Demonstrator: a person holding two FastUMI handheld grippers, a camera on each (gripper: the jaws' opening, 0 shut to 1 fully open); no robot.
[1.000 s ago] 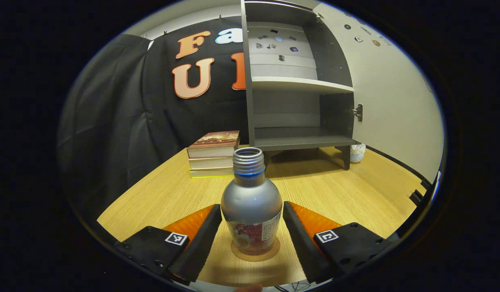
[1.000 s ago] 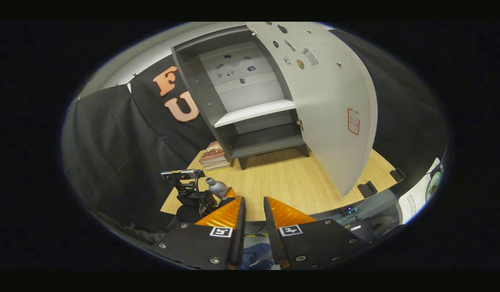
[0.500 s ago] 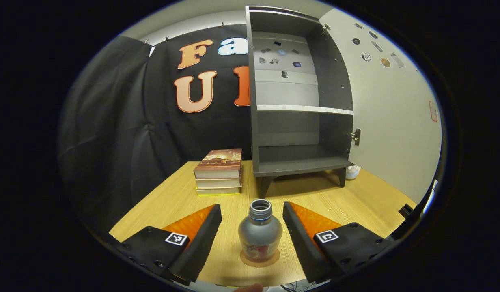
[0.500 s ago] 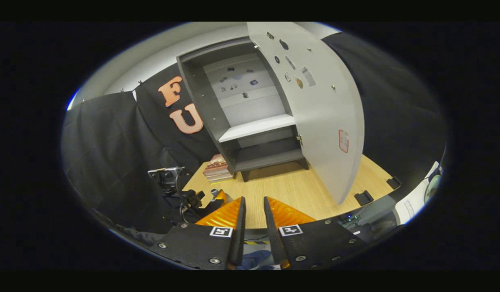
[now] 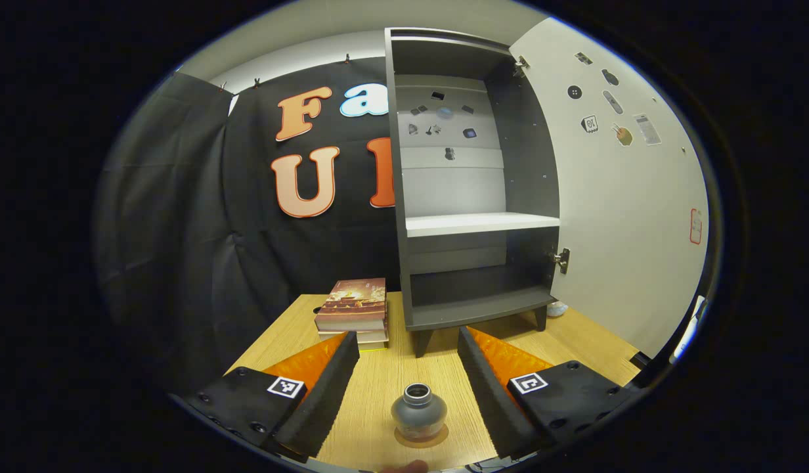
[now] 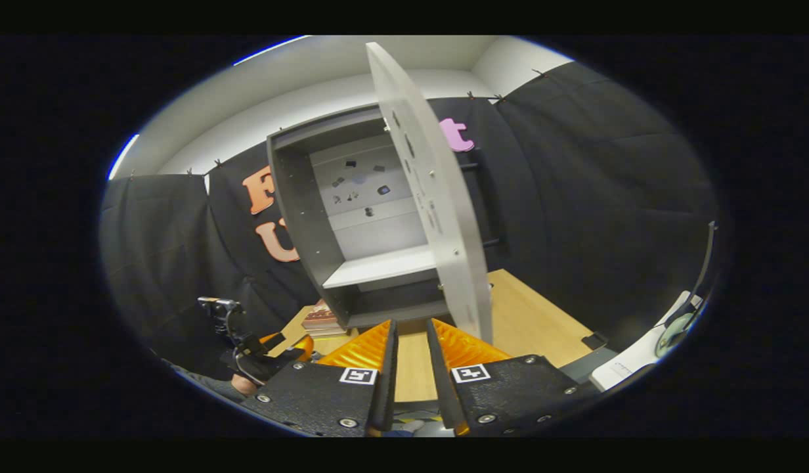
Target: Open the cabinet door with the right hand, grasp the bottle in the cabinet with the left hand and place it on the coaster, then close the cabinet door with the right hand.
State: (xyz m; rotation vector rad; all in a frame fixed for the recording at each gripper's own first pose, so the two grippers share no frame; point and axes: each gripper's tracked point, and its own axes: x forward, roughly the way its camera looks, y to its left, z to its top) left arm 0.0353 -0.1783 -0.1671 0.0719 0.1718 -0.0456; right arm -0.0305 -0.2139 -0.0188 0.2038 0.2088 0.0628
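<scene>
Your left gripper (image 5: 408,368) stands wide open and empty, the bottle (image 5: 418,412) upright on its coaster (image 5: 440,436) between the fingers, touching neither. Your right gripper (image 6: 410,348) holds nothing, jaws nearly closed, just short of the cabinet door (image 6: 437,197).

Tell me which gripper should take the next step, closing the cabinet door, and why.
Right. The right gripper faces the open cabinet door edge-on, close ahead. The left gripper is open, back from the bottle standing on the coaster, with the door farther off.
</scene>
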